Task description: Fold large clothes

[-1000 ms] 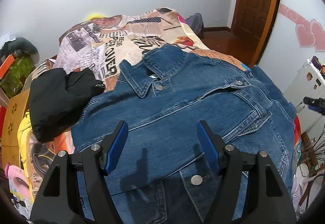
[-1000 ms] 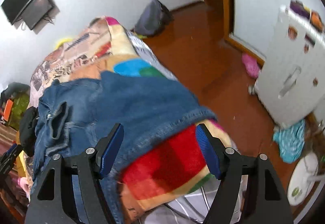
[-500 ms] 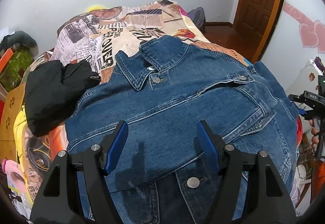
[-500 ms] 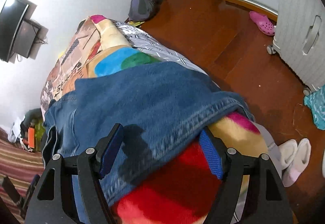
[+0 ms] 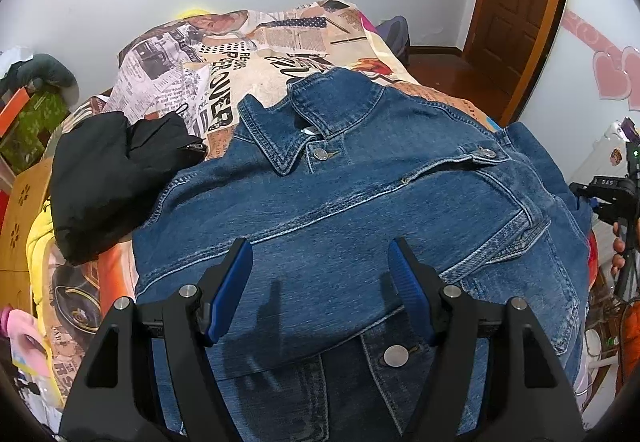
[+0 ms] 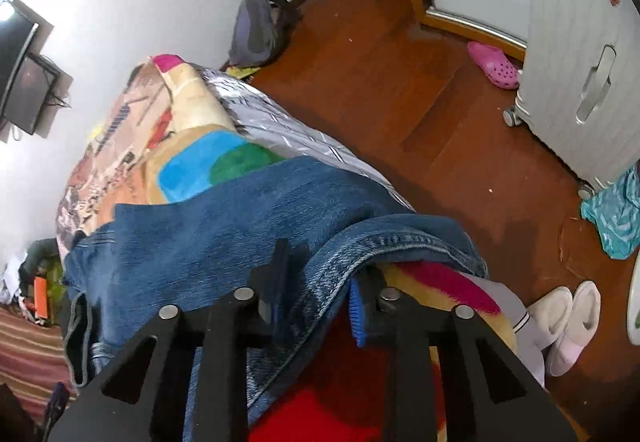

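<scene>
A blue denim jacket (image 5: pixel 360 209) lies front up on the bed, collar toward the far wall, one sleeve folded across its chest. My left gripper (image 5: pixel 322 290) is open and hovers just above the jacket's lower front, holding nothing. In the right wrist view my right gripper (image 6: pixel 316 306) is shut on the hemmed edge of the denim jacket (image 6: pixel 240 226) where it hangs over the bed's right side.
A black garment (image 5: pixel 108 177) lies on the bed left of the jacket. The printed bedspread (image 5: pixel 256 53) covers the bed. On the floor to the right are a white suitcase (image 6: pixel 580 53), a pink clog (image 6: pixel 494 63), white slippers (image 6: pixel 568 318) and a grey backpack (image 6: pixel 260 29).
My right gripper closed on the jacket's edge at the bed's right side; it was open before. My left gripper stayed open and drifted slightly over the jacket.
</scene>
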Demonstrator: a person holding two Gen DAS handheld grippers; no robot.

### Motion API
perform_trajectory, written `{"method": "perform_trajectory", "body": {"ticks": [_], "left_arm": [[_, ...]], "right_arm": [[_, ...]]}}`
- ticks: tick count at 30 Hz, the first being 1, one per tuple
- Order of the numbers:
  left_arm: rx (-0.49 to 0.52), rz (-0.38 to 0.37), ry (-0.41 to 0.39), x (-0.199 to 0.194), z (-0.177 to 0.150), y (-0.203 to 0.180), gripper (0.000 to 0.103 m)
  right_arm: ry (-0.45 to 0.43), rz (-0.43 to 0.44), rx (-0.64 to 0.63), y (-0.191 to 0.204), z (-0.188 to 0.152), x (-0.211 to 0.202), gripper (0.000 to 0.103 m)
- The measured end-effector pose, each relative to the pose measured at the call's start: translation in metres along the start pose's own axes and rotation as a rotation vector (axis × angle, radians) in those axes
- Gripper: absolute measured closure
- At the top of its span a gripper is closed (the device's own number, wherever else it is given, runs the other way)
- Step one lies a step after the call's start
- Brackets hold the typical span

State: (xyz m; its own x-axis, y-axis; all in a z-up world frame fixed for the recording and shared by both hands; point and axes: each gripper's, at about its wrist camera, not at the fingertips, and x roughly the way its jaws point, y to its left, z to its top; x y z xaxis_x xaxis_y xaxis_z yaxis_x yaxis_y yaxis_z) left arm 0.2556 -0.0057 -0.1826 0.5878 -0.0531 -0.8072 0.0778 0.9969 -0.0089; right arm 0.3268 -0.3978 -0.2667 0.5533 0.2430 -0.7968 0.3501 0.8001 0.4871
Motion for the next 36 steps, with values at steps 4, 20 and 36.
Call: {"method": "perform_trajectory", "body": {"ticks": [4,20,36], "left_arm": [[-0.008,-0.005,-0.012,-0.004,-0.003,0.005,0.034],[0.014,-0.012,-0.055,-0.025,-0.015,0.018,0.034],[0.005,-0.021,-0.070,-0.038,-0.025,0.025,0.034]], "right_arm": [[-0.081,0.022,-0.068,0.023,0.004,-0.036,0.087],[-0.198,0.286,-0.645,0.205,-0.074,-0.097,0.093],[0.115,0.162,-0.825,0.227,-0.141,-0.025,0.077]]}}
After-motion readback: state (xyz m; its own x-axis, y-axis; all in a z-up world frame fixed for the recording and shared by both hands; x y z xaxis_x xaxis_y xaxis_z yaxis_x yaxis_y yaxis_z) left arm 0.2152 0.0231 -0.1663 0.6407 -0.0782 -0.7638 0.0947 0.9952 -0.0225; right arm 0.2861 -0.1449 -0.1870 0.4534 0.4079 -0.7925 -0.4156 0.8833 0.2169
